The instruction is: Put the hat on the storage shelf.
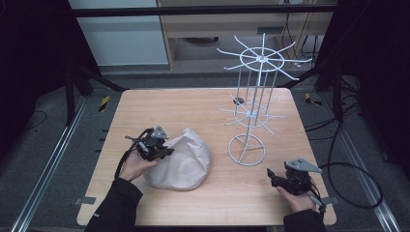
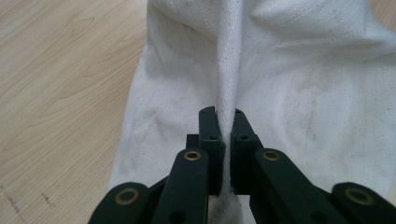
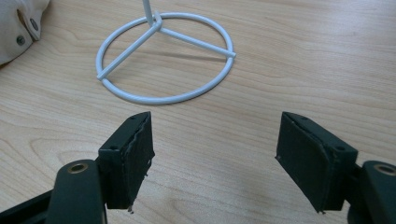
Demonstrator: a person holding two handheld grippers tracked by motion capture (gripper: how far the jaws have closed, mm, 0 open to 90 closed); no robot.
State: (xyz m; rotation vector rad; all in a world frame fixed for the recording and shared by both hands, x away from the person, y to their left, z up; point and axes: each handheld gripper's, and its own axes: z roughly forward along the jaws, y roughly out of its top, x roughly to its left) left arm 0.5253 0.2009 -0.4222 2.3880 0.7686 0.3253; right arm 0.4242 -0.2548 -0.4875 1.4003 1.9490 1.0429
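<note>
Between the jaws of the left gripper [image 2: 226, 122] a raised fold [image 2: 228, 70] of the white cloth bag [image 2: 299, 107] is pinched; the jaws stand nearly together with only the fabric ridge between them. The fold is seen to run straight ahead of this gripper, in line with its jaws, so the long axis of the pinched ridge lies along the gripper's own forward direction. The rest of the bag spreads ahead and to both sides of the jaws, slumped on the wooden surface [image 2: 60, 84]. In the high view the left gripper [image 1: 155, 147] is set against the near left edge of the bag [image 1: 186, 162], touching it.

The right gripper [image 3: 215, 154] is held with its jaws wide apart and nothing between them, just above the bare surface. Directly ahead of it the ring base [image 3: 163, 60] of the white wire rack [image 1: 254, 96] is found, near but apart. The bag is met only at the far left of this gripper's view, where a corner with metal snaps [image 3: 21, 25] lies beyond the ring.

The left gripper is thus the one already on the bag, while the right gripper [image 1: 286, 180] stands well apart from it. The rack is judged to lie ahead and to the right of the held fold, between the two grippers and farther out.
</note>
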